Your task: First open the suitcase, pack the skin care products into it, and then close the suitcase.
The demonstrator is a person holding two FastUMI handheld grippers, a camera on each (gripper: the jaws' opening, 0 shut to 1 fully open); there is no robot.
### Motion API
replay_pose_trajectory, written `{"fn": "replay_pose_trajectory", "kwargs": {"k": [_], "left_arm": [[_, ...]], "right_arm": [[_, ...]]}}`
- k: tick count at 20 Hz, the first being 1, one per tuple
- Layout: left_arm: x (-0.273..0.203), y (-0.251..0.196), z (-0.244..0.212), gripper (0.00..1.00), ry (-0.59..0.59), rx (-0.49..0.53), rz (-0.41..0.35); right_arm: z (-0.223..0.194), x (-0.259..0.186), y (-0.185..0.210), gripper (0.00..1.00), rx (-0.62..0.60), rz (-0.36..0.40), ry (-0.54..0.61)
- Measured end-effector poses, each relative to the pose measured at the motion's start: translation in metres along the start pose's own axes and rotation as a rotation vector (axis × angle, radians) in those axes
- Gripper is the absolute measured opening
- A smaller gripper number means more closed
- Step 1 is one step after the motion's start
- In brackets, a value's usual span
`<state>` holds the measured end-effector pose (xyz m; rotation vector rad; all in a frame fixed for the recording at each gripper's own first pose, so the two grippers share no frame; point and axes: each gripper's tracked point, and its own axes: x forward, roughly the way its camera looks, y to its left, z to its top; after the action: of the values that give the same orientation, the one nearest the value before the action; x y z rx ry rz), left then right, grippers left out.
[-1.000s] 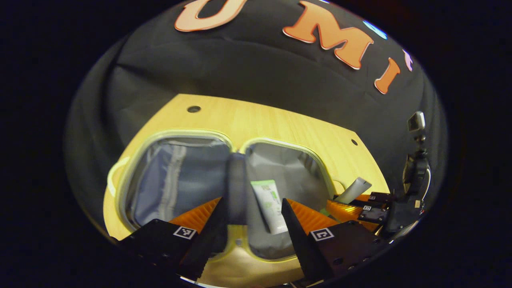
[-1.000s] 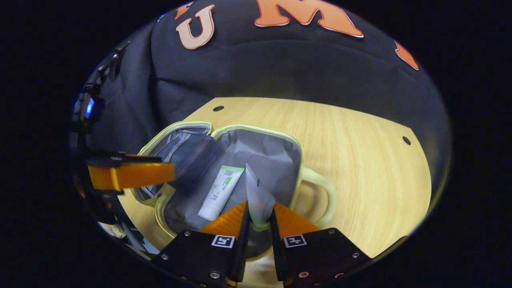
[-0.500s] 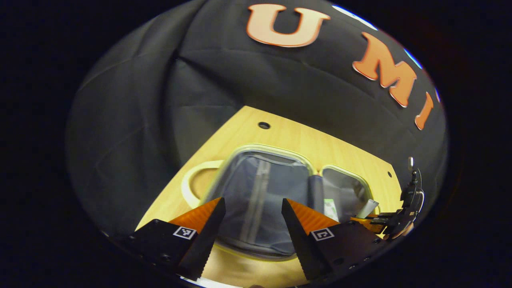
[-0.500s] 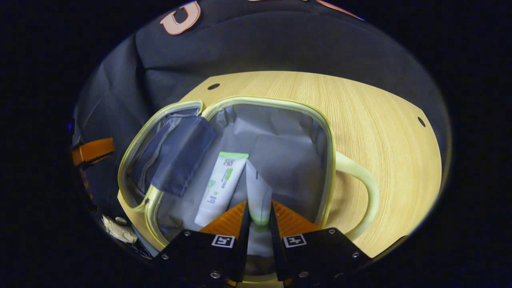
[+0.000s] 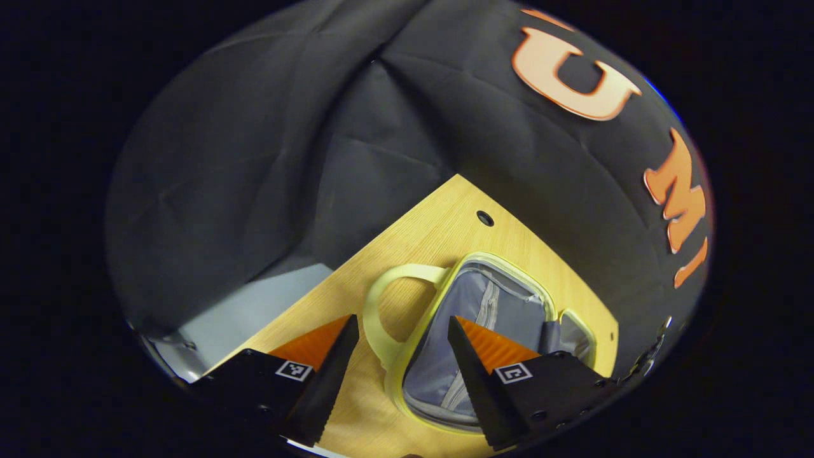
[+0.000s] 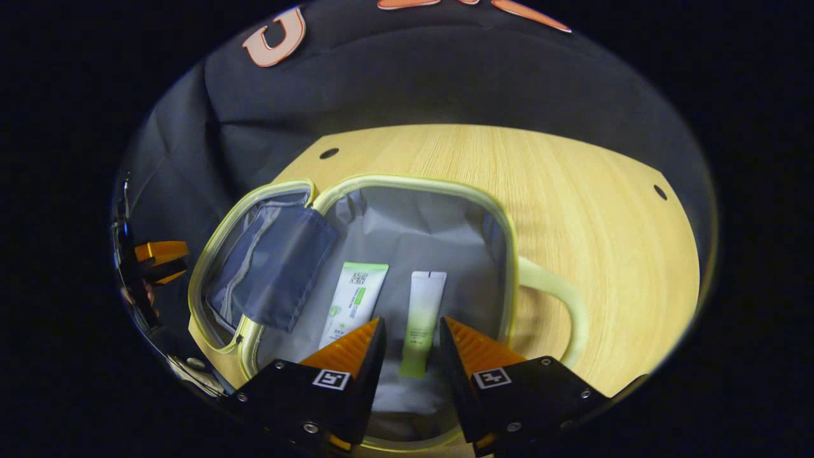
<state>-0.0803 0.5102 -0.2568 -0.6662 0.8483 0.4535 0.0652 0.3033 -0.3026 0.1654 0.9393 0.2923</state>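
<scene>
Suitcase (image 6: 407,222) lies open flat on the desk (image 6: 585,210), both halves lining-up. In the right gripper view the near half fills the frame centre; two skin care tubes rest on its lining, side by side and not touching: a white tube with green print (image 6: 353,303) at lower centre-left, and a pale green tube (image 6: 423,318) just right of it.

Right hand-held gripper (image 6: 410,343): fingers spread, grasping nothing. The pale green tube lies in the gap ahead of them, long axis running up-frame, roughly in line with the fingers. It looks released and settled.

Left hand-held gripper (image 5: 400,346): also spread and empty. In the left gripper view the suitcase's looped handle (image 5: 385,312) and the rim of the other half (image 5: 483,318) sit directly between and just beyond its fingers, at lower centre.

Judgement: packing looks done; closing remains. The free half with the zip pocket lies on the left gripper's side, so the left is the nearer hand to fold it over.
</scene>
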Motion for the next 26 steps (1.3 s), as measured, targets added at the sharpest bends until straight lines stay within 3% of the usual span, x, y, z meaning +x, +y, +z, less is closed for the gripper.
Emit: {"fn": "replay_pose_trajectory", "kwargs": {"k": [1, 3, 4, 9, 10, 12, 13, 14, 15, 16, 17, 23, 26], "left_arm": [[0.010, 0.002, -0.002, 0.88, 0.019, -0.068, -0.027], [0.026, 0.007, 0.002, 0.88, 0.040, -0.203, -0.076], [0.032, 0.011, 0.004, 0.88, 0.046, -0.253, -0.093], [0.053, 0.015, 0.008, 0.87, 0.074, -0.423, -0.190], [0.064, 0.009, 0.005, 0.72, 0.092, -0.433, -0.215], [0.064, 0.014, -0.005, 0.71, 0.129, -0.404, -0.208], [0.086, 0.022, -0.004, 0.46, 0.123, -0.402, -0.189], [0.066, 0.018, -0.006, 0.21, 0.143, -0.408, -0.241], [0.062, 0.016, 0.002, 0.22, 0.127, -0.402, -0.266], [0.085, 0.011, -0.004, 0.14, 0.103, -0.392, -0.261], [0.044, 0.014, 0.006, 0.09, 0.097, -0.360, -0.277], [0.001, -0.034, 0.043, 0.08, -0.007, -0.316, -0.410], [-0.033, -0.064, 0.057, 0.08, -0.047, -0.259, -0.469]], "right_arm": [[0.008, -0.008, -0.004, 0.63, 0.001, -0.007, -0.035], [0.022, -0.025, -0.013, 0.63, 0.012, -0.018, -0.104], [0.030, -0.035, -0.017, 0.70, 0.024, -0.022, -0.135], [0.053, -0.087, -0.020, 0.79, 0.071, 0.036, -0.256], [0.059, -0.098, -0.025, 0.79, 0.071, 0.032, -0.286], [0.072, -0.119, -0.036, 0.80, 0.063, 0.004, -0.348], [0.077, -0.130, -0.041, 0.80, 0.059, -0.019, -0.378], [0.082, -0.142, -0.046, 0.80, 0.053, -0.039, -0.409], [0.088, -0.152, -0.052, 0.81, 0.045, -0.062, -0.439], [0.094, -0.161, -0.061, 0.82, 0.037, -0.089, -0.464], [0.099, -0.171, -0.069, 0.84, 0.027, -0.113, -0.488], [0.119, -0.202, -0.099, 0.92, -0.007, -0.210, -0.590], [0.127, -0.207, -0.100, 0.94, -0.011, -0.210, -0.616]]}}
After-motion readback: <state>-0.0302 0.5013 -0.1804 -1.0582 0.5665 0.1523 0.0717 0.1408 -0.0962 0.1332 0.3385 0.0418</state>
